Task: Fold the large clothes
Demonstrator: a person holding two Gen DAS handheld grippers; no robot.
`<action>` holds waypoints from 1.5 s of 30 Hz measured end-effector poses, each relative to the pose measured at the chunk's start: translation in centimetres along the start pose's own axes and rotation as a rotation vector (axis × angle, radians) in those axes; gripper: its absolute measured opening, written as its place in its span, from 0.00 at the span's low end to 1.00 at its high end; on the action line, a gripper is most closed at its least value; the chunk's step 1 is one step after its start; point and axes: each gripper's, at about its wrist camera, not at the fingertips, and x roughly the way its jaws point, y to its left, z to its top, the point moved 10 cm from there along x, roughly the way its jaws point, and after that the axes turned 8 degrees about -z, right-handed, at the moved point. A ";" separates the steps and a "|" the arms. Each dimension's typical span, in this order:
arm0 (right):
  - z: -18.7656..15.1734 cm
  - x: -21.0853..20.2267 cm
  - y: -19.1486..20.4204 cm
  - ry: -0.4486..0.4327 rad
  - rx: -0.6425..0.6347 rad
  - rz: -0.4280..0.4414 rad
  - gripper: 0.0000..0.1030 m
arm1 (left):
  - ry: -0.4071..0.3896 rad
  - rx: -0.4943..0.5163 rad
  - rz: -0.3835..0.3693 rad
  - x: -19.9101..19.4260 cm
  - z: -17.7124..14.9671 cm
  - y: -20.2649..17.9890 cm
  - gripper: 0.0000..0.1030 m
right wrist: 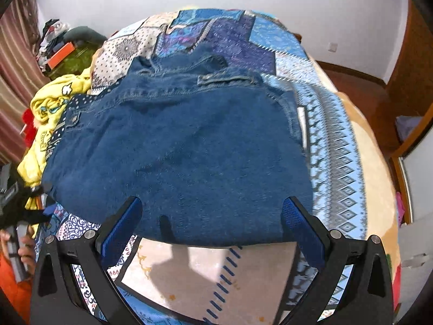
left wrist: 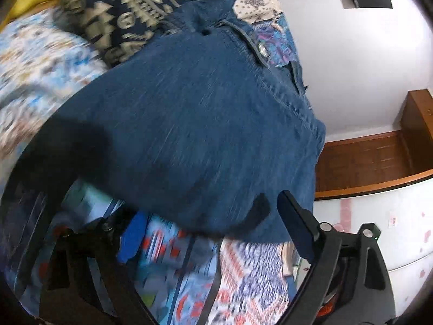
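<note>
From your left wrist camera, the denim jacket (left wrist: pixel 194 124) fills the middle of the view, lying on the patchwork bedspread (left wrist: pixel 243 279) with its metal button (left wrist: pixel 262 49) showing at the far edge near the white wall (left wrist: pixel 351 62). Your left gripper (left wrist: pixel 208 224) sits at the jacket's near hem, jaws spread wide with nothing between them; the right finger (left wrist: pixel 296 230) is sharp, the left one blurred and low in the frame. A dark patterned blanket (left wrist: pixel 113 13) lies beyond the jacket. Over on your right wrist camera, the jacket (right wrist: pixel 184 149) lies folded into a broad block on the bedspread (right wrist: pixel 335 146), collar away from you, a yellow garment (right wrist: pixel 51 108) bunched just beside its left edge. Your right gripper (right wrist: pixel 213 216) hovers at the near hem, blue pads (right wrist: pixel 297 227) wide apart, gripping nothing. Your left gripper (right wrist: pixel 24 208) shows at the far left edge.
</note>
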 end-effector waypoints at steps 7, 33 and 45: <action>-0.2 0.9 0.2 0.029 0.014 0.001 1.00 | -0.083 -0.011 -0.012 1.7 3.9 -0.2 0.72; 1.6 -1.8 15.3 -0.015 -0.235 0.136 1.00 | -0.421 0.511 0.140 -11.8 5.5 -16.5 0.20; -1.2 5.2 20.9 0.084 -0.380 0.158 1.00 | -0.348 0.461 0.302 -9.8 6.0 -10.8 0.20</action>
